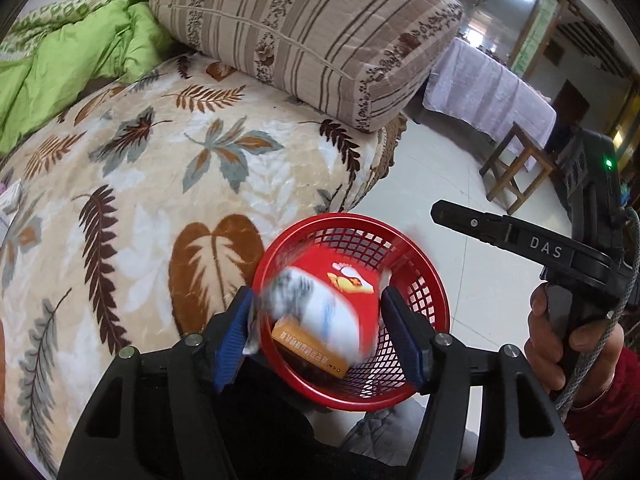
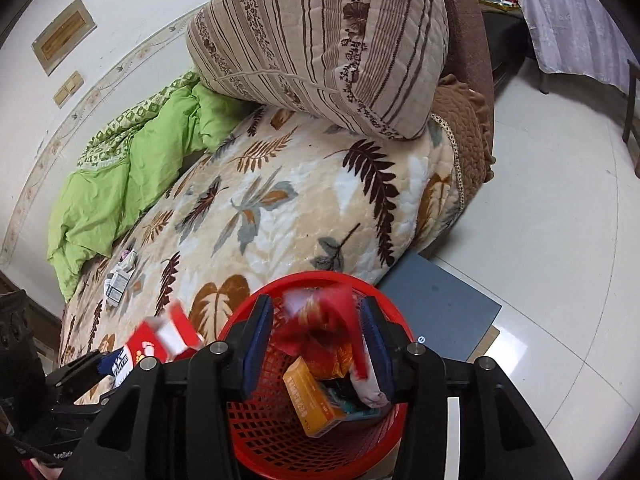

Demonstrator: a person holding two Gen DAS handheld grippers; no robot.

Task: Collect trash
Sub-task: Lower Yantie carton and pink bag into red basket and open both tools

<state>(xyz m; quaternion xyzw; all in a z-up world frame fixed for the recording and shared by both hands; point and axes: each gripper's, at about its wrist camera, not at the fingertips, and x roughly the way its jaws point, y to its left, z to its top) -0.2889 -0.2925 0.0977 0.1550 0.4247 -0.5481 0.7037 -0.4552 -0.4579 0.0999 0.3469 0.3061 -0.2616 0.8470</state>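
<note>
- Trash is what both grippers hover over: each points down into a red mesh basket (image 1: 424, 280) standing on the floor at the edge of the bed.
- Left gripper (image 1: 320, 336): its blue pads (image 1: 404, 344) stand partly apart, and a red and white carton (image 1: 328, 300), blurred, sits in the gap over the basket. Its left side is close to the left pad; the right pad is clear of it, so the jaws do not clamp it.
- Right gripper (image 2: 316, 344): the jaws are narrowly apart, with a blurred red wrapper (image 2: 320, 320) between them above the basket's mouth. Whether the pads still touch it I cannot tell; nothing shows a firm pinch.
- Inside the basket lie an orange box (image 2: 312, 400) and, against the right pad, a pale crumpled wrapper (image 2: 370, 390), with darker scraps beneath.
- In the left wrist view, a hand (image 1: 560, 344) grips the handle of the right gripper beside the basket.
- More litter (image 2: 120, 276), small pale packets, lies on the leaf-patterned blanket (image 2: 280, 208), well apart from the basket.
- A striped cushion (image 1: 304, 32) and a green quilt (image 2: 132, 176) rest farther back on the bed.
</note>
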